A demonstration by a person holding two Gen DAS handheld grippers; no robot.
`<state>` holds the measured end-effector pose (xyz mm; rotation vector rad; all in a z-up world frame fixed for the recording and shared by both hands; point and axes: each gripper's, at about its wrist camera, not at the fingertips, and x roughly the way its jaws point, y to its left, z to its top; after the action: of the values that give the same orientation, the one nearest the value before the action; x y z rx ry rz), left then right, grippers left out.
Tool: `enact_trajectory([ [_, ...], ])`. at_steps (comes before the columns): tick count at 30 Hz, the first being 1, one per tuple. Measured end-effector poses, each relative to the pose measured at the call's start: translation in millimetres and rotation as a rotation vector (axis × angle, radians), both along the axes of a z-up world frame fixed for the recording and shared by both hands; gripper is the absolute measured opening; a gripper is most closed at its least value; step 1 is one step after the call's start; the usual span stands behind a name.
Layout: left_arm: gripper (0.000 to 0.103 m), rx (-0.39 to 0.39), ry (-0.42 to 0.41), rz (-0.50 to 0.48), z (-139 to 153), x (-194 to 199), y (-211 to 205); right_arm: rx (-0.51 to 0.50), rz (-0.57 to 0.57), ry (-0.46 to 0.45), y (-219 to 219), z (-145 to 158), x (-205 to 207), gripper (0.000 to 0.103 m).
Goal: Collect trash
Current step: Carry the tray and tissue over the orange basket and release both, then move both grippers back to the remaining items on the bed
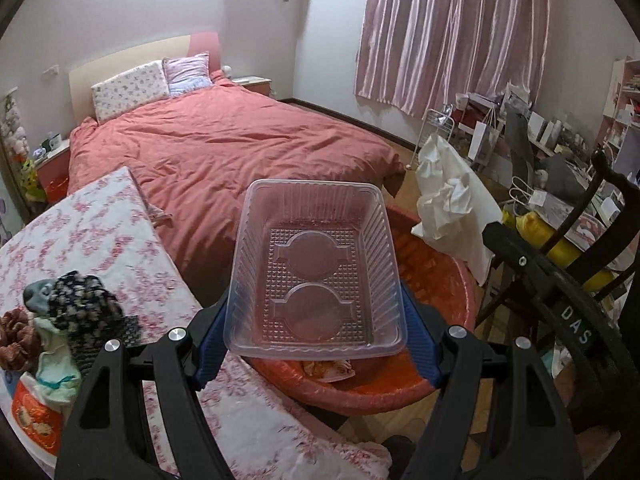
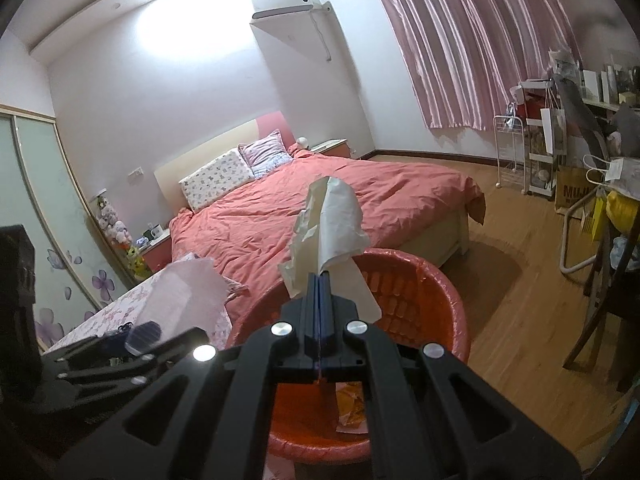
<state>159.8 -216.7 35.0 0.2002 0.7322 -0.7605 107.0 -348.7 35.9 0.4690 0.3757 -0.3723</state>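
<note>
Nearest in the left wrist view, the left tongs are clamped across the near end of a clear plastic tray, blue pads pressing on both of its long walls, so the tray juts forward and hangs over the red bin below. In the right wrist view the right tongs are clenched tight on a crumpled sheet of white paper, pinched at its lower edge so most of it stands up above the fingertips, also above the red bin. Some orange wrapper already lies in the bin's bottom. The bin sits just beside the surface with its floral cloth, where a heap of small cloth items lies, with the bed beyond. Both pieces of trash look ready to drop, and the risks come from how they are held. The tray is thin and springy; squeezed at one end only, it may flex and pop out sideways, or on release tip over the rim and land on the floor, since its far end reaches towards the bin's far edge. The paper is light and may cling to a pad or drift onto the bed or floor if let go too high. The two tools are close together and could knock each other.
</note>
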Motion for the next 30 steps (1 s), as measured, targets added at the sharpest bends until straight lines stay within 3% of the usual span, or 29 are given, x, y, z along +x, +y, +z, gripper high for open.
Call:
enact_trajectory([
  [7, 0.075, 0.055, 0.061, -0.004, -26, 11, -20, 0.062, 0.011, 0.014, -23, -16, 16, 0.012],
  [9, 0.076, 0.076, 0.083, 0.008, -35, 15, -21, 0.060, 0.001, 0.028, -24, -22, 18, 0.026],
  [15, 0.076, 0.105, 0.105, 0.055, -44, 19, -6, 0.030, -0.031, 0.061, -20, -27, 12, 0.036],
  [23, 0.076, 0.112, 0.026, 0.123, -30, 11, 36, -0.041, -0.016, 0.088, 3, -18, 13, 0.041],
  [30, 0.076, 0.102, 0.009, 0.224, -23, 10, 99, -0.065, 0.076, 0.107, 48, -10, 24, 0.044],
])
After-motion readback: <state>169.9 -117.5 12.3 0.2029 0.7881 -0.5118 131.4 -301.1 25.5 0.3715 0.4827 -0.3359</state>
